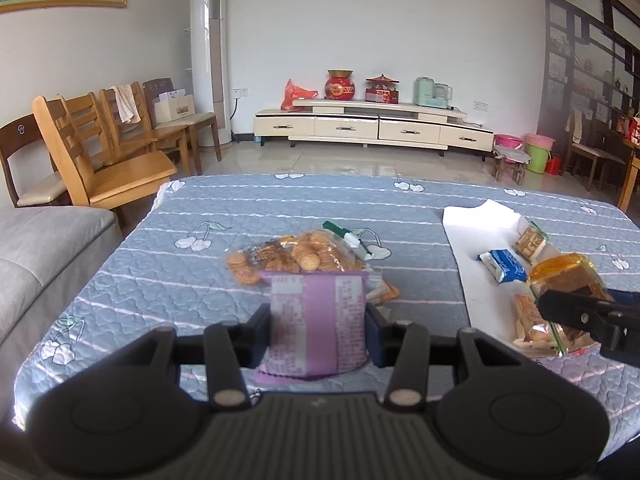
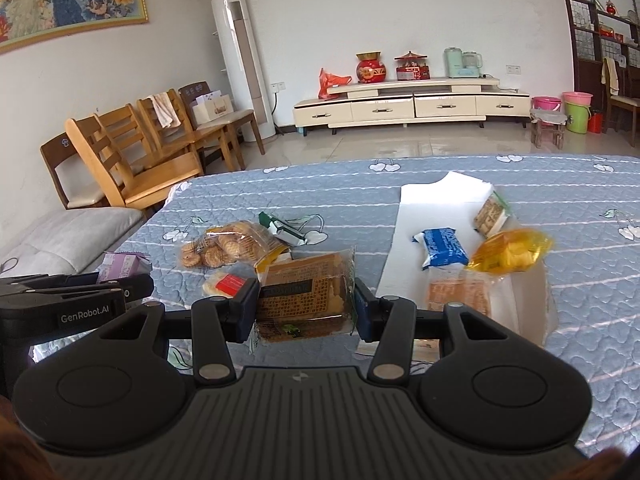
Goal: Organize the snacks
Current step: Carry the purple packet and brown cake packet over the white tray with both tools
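My left gripper (image 1: pixel 318 330) is shut on a purple snack packet (image 1: pixel 316 320), held upright above the blue quilted table (image 1: pixel 200 280). The right gripper (image 2: pixel 305 312) is shut on a brown cracker packet in clear wrap (image 2: pixel 304 296). In the right wrist view the left gripper (image 2: pixel 132 286) with its purple packet (image 2: pixel 120 266) shows at the left edge. A bag of round biscuits (image 1: pixel 296 256), a green-and-white packet (image 1: pixel 348 238) and a red-and-white packet (image 2: pixel 226 284) lie loose mid-table. A white sheet (image 2: pixel 420 208) holds a blue packet (image 2: pixel 444 246), a yellow packet (image 2: pixel 508 254) and two cracker packets.
A grey sofa (image 1: pixel 44 248) runs along the table's left side, with wooden chairs (image 1: pixel 108 160) behind it. Past the table's far edge are tiled floor, a low cream cabinet (image 1: pixel 372 126) and plastic buckets (image 1: pixel 538 152). A tall white air conditioner (image 1: pixel 210 64) stands by the wall.
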{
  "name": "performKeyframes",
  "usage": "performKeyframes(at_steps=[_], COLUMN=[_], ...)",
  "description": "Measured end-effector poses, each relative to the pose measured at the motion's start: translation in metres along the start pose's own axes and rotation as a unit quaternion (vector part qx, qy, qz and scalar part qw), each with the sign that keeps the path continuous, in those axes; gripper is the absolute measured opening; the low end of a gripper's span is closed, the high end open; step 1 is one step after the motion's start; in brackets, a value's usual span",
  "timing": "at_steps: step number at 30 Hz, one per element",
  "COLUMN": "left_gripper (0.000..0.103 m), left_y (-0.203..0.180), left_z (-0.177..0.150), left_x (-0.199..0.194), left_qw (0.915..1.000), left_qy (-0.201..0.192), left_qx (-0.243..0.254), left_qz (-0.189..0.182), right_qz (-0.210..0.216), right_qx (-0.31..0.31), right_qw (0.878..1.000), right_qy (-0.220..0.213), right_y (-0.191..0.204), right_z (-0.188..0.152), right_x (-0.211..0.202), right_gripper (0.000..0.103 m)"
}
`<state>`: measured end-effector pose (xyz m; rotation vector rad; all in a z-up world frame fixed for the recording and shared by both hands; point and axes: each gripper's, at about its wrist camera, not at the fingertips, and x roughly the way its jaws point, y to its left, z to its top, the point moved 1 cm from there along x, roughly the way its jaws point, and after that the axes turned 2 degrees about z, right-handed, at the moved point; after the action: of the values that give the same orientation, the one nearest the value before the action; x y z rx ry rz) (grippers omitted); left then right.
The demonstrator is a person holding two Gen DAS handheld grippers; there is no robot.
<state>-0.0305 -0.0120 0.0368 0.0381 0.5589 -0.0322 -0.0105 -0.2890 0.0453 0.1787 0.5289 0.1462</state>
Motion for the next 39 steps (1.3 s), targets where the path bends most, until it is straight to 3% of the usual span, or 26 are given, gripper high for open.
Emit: performKeyframes(at_steps=[15, 39], left_gripper=[0.046, 0.046], left_y=[-0.015, -0.073], left_z=[-0.004, 0.004], left_x=[-0.005, -0.01], left_qw=[0.9998, 0.9957], left_qy=[0.008, -0.004], left_qx=[0.008, 0.049], left_qz=[-0.018, -0.078], right_qz=[-0.021, -0.074], right_qx=[0.002, 0.031], right_qw=[1.0, 0.996], right_qy=[-0.01, -0.034], right_y=[-0.005, -0.027], right_z=[-0.005, -0.005], right_x=[-0.012, -0.016], right_gripper=[0.059, 0.059])
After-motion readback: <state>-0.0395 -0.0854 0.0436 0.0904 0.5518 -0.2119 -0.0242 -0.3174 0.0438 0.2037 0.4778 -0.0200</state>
